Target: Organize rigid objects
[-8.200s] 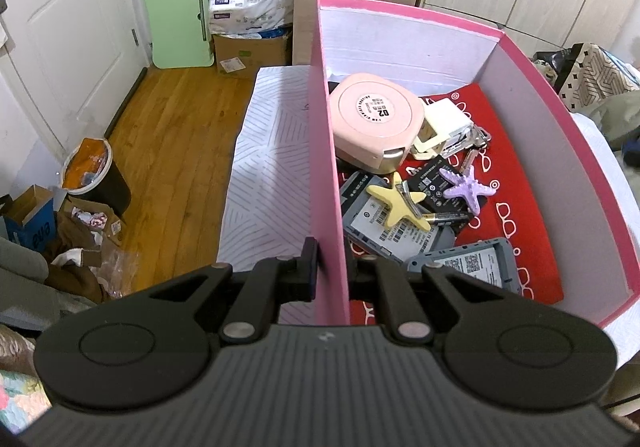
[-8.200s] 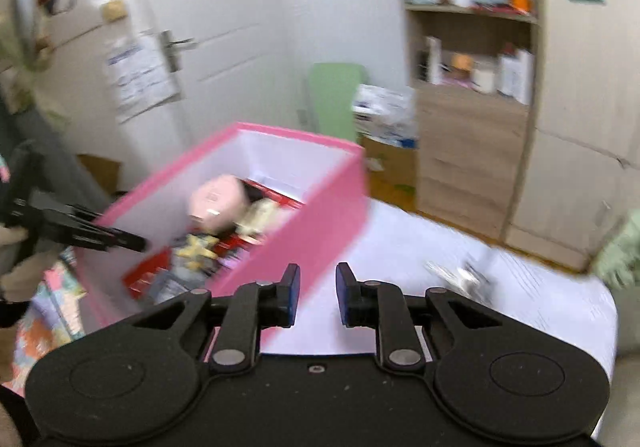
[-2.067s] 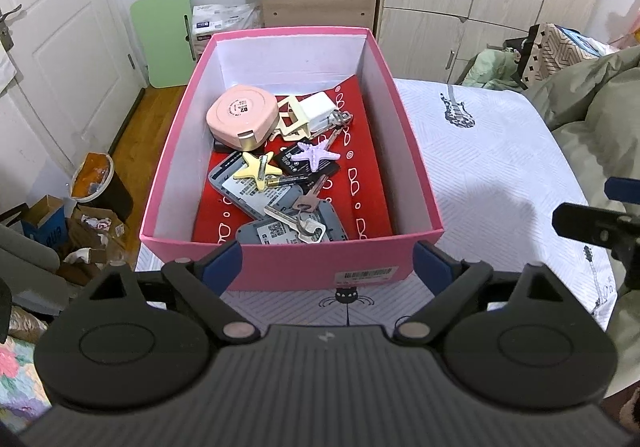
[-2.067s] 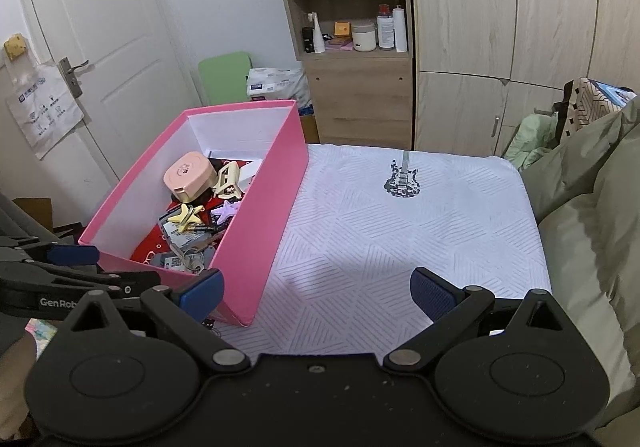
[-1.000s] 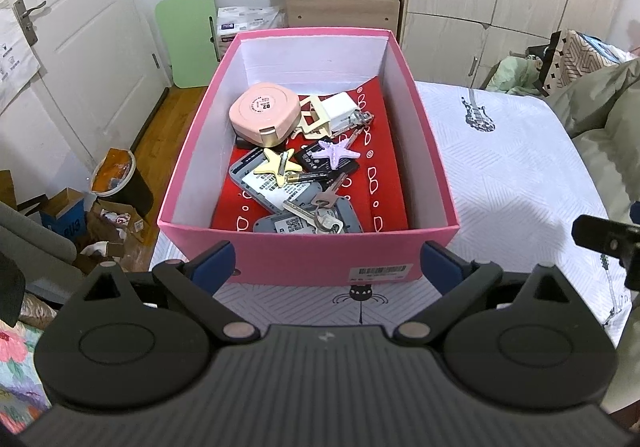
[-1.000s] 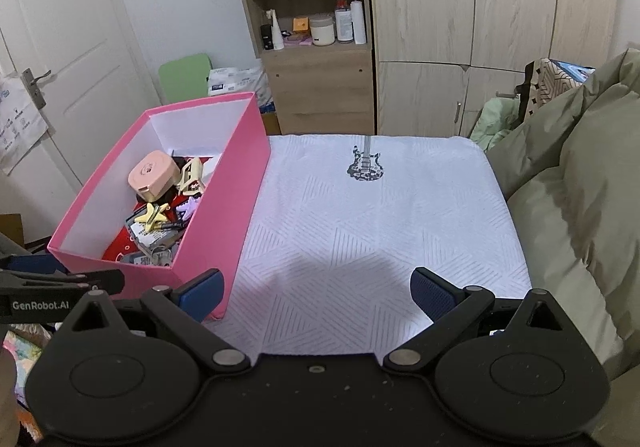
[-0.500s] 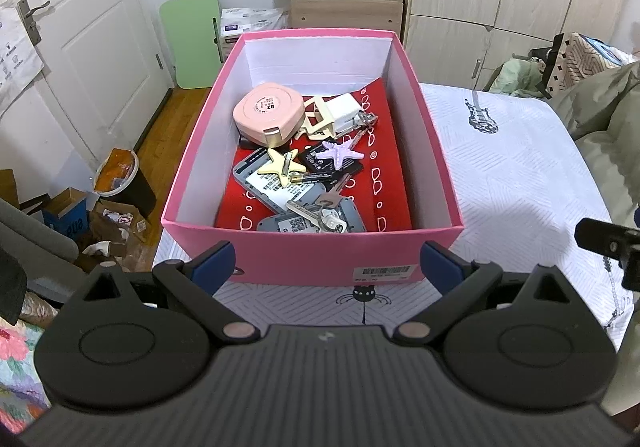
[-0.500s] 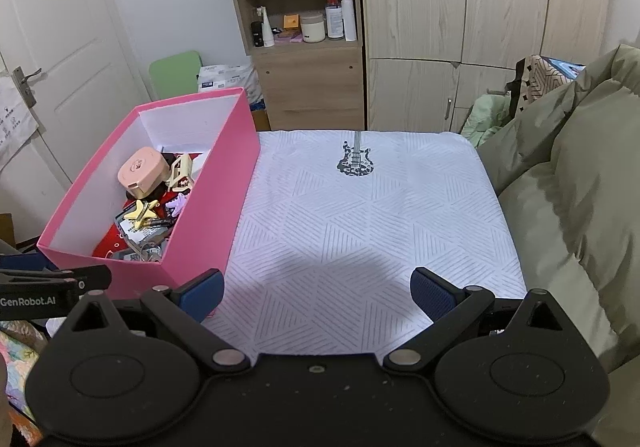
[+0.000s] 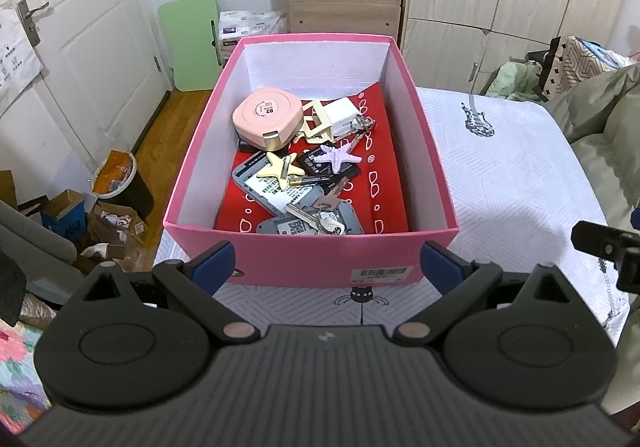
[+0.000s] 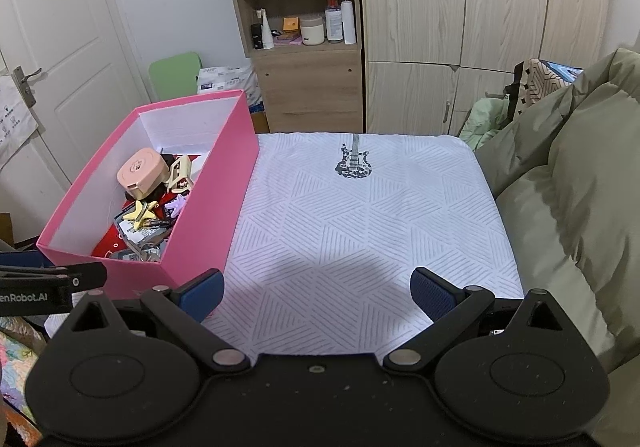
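- On the bed (image 10: pixel 372 207), under a white patterned sheet: one pink box (image 9: pixel 312 259), open-topped, at the sheet's left edge.
- To the right, one olive duvet (image 10: pixel 580 175), heaped, well apart from the box.
- Before the box's near wall: left gripper (image 9: pixel 326 261), jaws spread wide, grasping nothing.
- Over bare sheet, right of the box: right gripper (image 10: pixel 316 291), likewise splayed and empty.
- Inside the box, on a red printed liner (image 9: pixel 380 175): one round pink case (image 9: pixel 267 120) at the back left.
- Beside that case: one white charger (image 9: pixel 346 116) and one cream clip (image 9: pixel 316 125).
- Mid-box: two starfish, one yellow (image 9: pixel 281 165), one lilac (image 9: pixel 338 156), lying on grey and black flat devices.
- Nearest the front wall: one bunch of keys (image 9: pixel 326 215).
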The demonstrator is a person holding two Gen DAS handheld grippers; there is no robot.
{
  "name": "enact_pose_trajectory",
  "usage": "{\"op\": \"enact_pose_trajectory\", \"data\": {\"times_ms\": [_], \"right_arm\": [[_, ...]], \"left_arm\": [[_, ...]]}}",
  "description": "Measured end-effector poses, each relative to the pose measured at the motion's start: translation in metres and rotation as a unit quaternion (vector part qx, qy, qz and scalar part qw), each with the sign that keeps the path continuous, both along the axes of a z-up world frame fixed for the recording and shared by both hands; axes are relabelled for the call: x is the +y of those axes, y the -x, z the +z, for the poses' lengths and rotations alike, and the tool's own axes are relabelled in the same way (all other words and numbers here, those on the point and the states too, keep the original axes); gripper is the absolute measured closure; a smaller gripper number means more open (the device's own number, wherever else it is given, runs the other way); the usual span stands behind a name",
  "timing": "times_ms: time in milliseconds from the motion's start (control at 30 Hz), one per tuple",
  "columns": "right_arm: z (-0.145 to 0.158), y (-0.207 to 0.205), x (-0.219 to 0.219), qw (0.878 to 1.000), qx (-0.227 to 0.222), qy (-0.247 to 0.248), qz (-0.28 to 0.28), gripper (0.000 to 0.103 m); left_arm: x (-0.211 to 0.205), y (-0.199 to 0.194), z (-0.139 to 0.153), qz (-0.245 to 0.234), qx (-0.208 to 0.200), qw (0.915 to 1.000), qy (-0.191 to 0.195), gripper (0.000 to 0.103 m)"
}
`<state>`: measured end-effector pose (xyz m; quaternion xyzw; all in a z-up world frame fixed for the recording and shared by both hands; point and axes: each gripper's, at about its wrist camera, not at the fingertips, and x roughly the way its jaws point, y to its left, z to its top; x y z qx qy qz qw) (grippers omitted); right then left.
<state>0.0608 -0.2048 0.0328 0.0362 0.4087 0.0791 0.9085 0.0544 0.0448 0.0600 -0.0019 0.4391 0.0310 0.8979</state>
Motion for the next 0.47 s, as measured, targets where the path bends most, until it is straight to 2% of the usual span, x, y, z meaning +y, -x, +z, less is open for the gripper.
{"op": "enact_pose_trajectory", "data": {"times_ms": [467], "right_arm": [[-0.0003, -0.0001, -0.0007, 1.000, 0.001, 0.001, 0.000, 0.002]], "left_arm": [[-0.0003, -0.0019, -0.0001, -0.004, 0.002, 1.0000, -0.004, 0.003]]}}
